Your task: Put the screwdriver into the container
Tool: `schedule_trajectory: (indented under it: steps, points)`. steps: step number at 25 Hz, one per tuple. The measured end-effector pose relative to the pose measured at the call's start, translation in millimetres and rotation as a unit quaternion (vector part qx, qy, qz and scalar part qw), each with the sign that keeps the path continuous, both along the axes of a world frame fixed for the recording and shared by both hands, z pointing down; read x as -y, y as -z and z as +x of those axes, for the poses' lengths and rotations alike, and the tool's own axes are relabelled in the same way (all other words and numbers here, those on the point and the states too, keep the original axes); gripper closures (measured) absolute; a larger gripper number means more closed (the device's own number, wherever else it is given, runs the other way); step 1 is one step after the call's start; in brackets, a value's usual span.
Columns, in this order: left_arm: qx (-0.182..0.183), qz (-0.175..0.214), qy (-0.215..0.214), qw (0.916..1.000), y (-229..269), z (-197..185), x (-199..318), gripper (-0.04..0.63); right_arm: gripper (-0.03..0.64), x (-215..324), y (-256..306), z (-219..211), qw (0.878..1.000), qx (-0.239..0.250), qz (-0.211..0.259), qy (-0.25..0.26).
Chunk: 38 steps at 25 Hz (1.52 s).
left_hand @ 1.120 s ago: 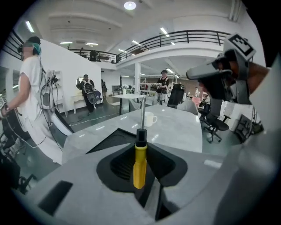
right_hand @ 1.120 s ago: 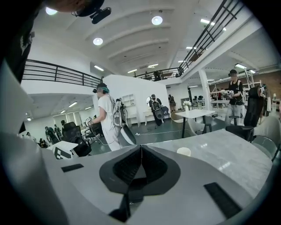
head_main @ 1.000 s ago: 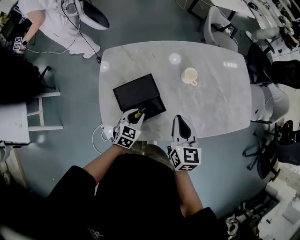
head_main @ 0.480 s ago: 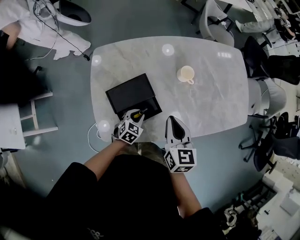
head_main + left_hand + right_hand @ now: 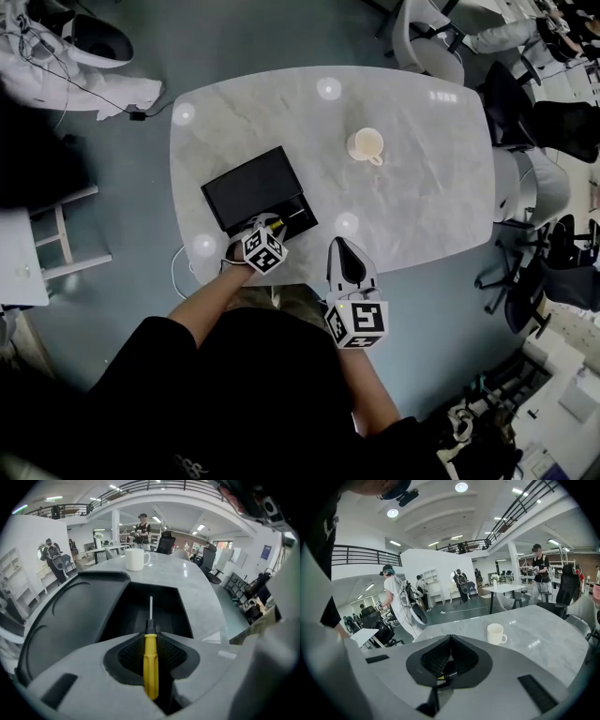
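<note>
A screwdriver (image 5: 150, 660) with a yellow handle sits between the pads of my left gripper (image 5: 151, 634), which is shut on it. Its thin metal shaft (image 5: 150, 609) points forward over the open recess of the black container (image 5: 70, 616). In the head view the left gripper (image 5: 272, 227) hangs at the near edge of the container (image 5: 246, 183), on the table's near-left part. My right gripper (image 5: 345, 247) rests at the table's front edge, to the right of the container. Its jaws (image 5: 450, 637) are shut with nothing between them.
A white cup (image 5: 364, 145) stands on the marble table (image 5: 422, 197) beyond and to the right of the container. A white cable (image 5: 181, 272) hangs off the table's near-left edge. Chairs (image 5: 530, 187) stand along the right side and far end.
The head view has shifted, so the table sits more to the left. My left gripper has tipped steeper over the container's near edge with the screwdriver still in it. The right gripper keeps its place.
</note>
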State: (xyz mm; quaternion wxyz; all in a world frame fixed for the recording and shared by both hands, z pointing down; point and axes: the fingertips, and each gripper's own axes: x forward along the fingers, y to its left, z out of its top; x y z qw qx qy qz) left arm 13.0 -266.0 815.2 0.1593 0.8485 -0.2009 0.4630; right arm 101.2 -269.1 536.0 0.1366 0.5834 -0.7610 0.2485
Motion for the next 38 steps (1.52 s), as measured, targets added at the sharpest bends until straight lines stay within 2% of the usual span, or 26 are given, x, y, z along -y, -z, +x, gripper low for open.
schedule_trajectory:
  steps: [2, 5, 9, 14, 18, 22, 24, 30, 32, 35, 38]
  points:
    - [0.011, -0.007, -0.005, 0.9999, -9, 1, -3, 0.503, 0.604, 1, -4, 2, 1.000, 0.000, -0.003, -0.002]
    - [0.012, -0.015, 0.011, 0.9997, -12, -1, -3, 0.503, 0.604, 5, -2, 6, 1.000, -0.002, -0.002, -0.004]
    - [0.018, -0.015, 0.012, 0.9997, -8, 0, 1, 0.503, 0.604, 12, 4, 17, 1.000, -0.002, 0.001, -0.008]
    - [0.015, -0.017, 0.017, 0.9996, -10, -16, -37, 0.497, 0.604, -30, 7, 2, 1.000, -0.006, 0.011, 0.001]
    - [0.011, -0.011, 0.041, 0.9991, -11, -9, -12, 0.454, 0.604, -18, 8, 15, 1.000, 0.023, 0.007, -0.005]
    - [-0.007, -0.002, 0.065, 0.9978, 6, -48, -52, 0.388, 0.604, -74, 14, -28, 0.999, 0.037, 0.016, 0.018]
    - [-0.016, 0.003, 0.076, 0.9970, 15, -54, -57, 0.377, 0.604, -86, 13, -37, 0.999, 0.036, 0.019, 0.037]
    - [-0.041, 0.039, 0.104, 0.9929, 60, -26, -45, 0.374, 0.604, -82, 18, -3, 0.997, 0.043, 0.024, 0.058]
    - [-0.059, 0.036, 0.124, 0.9899, 77, -22, -48, 0.374, 0.604, -80, 21, 5, 0.997, 0.045, 0.028, 0.061]
    - [-0.091, 0.032, 0.155, 0.9832, 105, -22, -56, 0.374, 0.604, -76, 26, 13, 0.996, 0.045, 0.038, 0.068]
    - [-0.124, 0.058, 0.188, 0.9726, 146, -32, -65, 0.374, 0.604, -81, 30, 15, 0.995, 0.042, 0.051, 0.073]
